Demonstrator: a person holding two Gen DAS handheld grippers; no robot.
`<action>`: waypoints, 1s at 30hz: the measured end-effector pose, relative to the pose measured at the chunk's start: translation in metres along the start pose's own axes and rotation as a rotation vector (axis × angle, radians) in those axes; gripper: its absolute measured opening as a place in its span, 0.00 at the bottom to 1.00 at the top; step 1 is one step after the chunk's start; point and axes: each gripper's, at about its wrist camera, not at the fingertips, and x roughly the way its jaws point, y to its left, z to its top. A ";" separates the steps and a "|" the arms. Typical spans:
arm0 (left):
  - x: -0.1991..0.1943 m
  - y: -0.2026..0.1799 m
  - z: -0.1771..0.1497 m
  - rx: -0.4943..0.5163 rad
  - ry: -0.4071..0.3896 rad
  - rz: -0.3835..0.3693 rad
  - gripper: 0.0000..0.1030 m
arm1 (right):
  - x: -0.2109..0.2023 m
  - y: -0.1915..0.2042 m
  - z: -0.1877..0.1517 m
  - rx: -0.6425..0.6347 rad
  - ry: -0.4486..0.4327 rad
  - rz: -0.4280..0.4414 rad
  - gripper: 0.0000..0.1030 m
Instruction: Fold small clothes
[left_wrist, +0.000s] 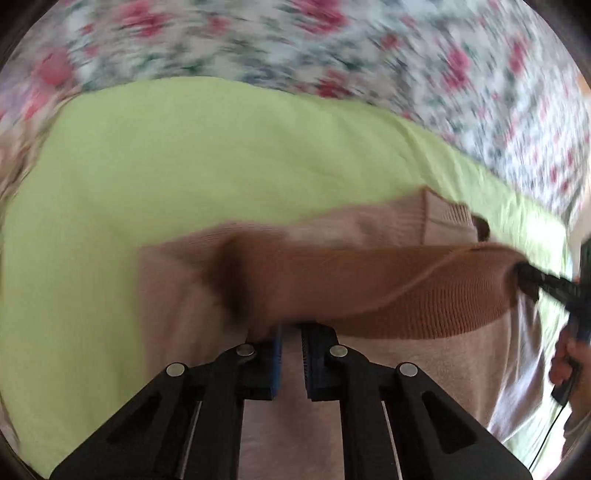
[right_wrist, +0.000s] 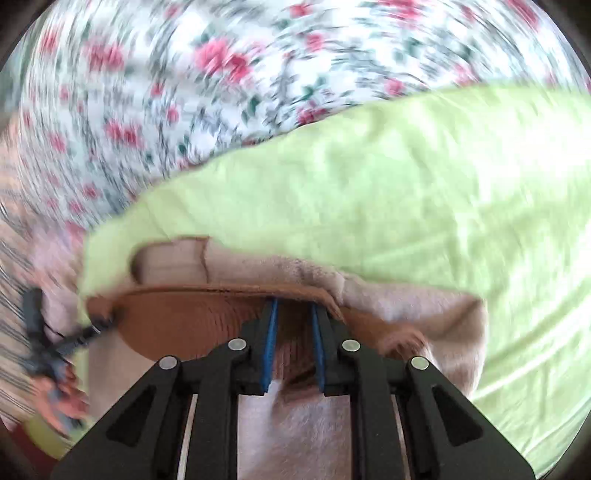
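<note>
Jaws of both grippers, left (left_wrist: 291, 334) and right (right_wrist: 293, 314), clamp the brown sweater (left_wrist: 388, 291).

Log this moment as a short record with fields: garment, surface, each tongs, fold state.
garment: beige-pink knitted sweater with ribbed brown band, lying on the green cloth
surface: light green cloth spread over a floral pink-and-white sheet
left tongs: shut on the brown band's edge
right tongs: shut on the same band, at its other end
fold state: band lifted and stretched between both tongs, above the sweater body; fold not yet laid down
image quality: motion blur in both views
</note>
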 end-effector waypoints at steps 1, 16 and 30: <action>-0.008 0.007 -0.003 -0.034 -0.030 0.020 0.09 | -0.006 0.005 -0.005 -0.034 -0.016 -0.011 0.19; -0.048 0.007 0.011 -0.054 -0.107 0.000 0.27 | -0.025 0.024 -0.043 -0.075 0.046 0.094 0.43; -0.086 0.059 -0.050 -0.284 -0.082 0.127 0.44 | -0.094 -0.011 -0.078 0.122 -0.062 0.009 0.57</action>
